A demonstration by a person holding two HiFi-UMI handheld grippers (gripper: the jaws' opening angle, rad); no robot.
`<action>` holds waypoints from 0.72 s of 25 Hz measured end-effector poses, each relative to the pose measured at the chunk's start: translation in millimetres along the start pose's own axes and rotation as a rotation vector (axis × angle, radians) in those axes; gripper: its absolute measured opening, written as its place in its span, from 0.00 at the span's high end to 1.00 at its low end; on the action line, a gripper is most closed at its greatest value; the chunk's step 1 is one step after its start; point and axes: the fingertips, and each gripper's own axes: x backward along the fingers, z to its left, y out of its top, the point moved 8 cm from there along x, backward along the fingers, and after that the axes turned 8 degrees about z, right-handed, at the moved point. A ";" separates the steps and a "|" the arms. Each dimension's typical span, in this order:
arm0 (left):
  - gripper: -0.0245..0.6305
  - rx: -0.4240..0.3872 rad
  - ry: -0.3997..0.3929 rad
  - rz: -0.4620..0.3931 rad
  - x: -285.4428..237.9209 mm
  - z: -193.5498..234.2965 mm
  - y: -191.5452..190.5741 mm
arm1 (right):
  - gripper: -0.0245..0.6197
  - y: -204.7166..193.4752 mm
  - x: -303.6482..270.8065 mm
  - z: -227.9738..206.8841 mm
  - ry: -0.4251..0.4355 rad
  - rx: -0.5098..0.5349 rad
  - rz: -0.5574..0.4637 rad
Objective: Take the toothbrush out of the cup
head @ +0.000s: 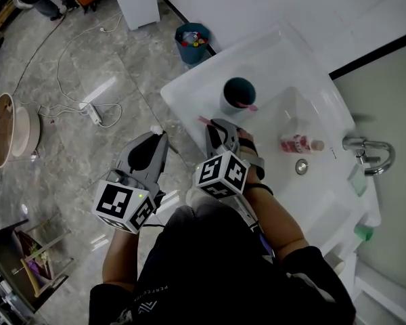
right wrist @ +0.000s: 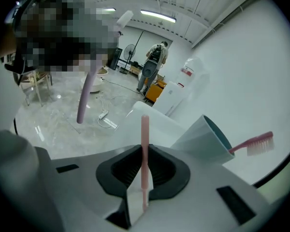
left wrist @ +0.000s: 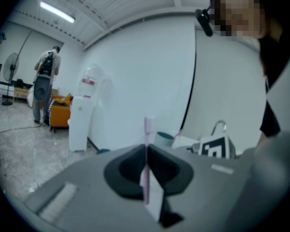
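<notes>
**One toothbrush in the cup, one in each hand-held gripper**

Hard to make out, head view: my left hand-held gripper [head: 159,135] hangs over the floor, left of the sink [head: 193,97]. Its load shows there only as a pale speck at the tip. Its own view settles it: the jaws are narrow and clamped on a thin lilac toothbrush [left wrist: 147,129] standing upright. The top end is blurred and the lower end is lost behind the jaws.

My right hand-held gripper [head: 215,124] is at the sink's near-left edge. Its jaws are narrow and clamped on a pink toothbrush [right wrist: 144,134]. Only a plain rounded end sticks out, with no bristles visible. In the head view my forearm covers the near part of the sink.

At the left of the right gripper view there is a lilac stick with a pale end, partly under a blur patch. I cannot tell for certain what it is.

Task's thing: a third toothbrush [right wrist: 253,144] sits in the cup [head: 238,95].
- The cup is pale outside and teal inside. It stands upright on the sink, far-left of the basin, just beyond my right hand-held gripper and apart from it.
- The brush has a pink handle and a pale bristle head poking over the rim, leaning to the cup's near-right side.
- Its lower handle is hidden inside the cup.

A pink bottle [head: 301,143] lies in the basin right of the cup. The faucet [head: 369,156] is at the right.
</notes>
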 end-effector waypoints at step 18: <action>0.93 -0.026 -0.053 0.057 -22.8 30.3 11.8 | 0.90 -0.6 -19.0 -2.4 0.043 -0.114 -0.044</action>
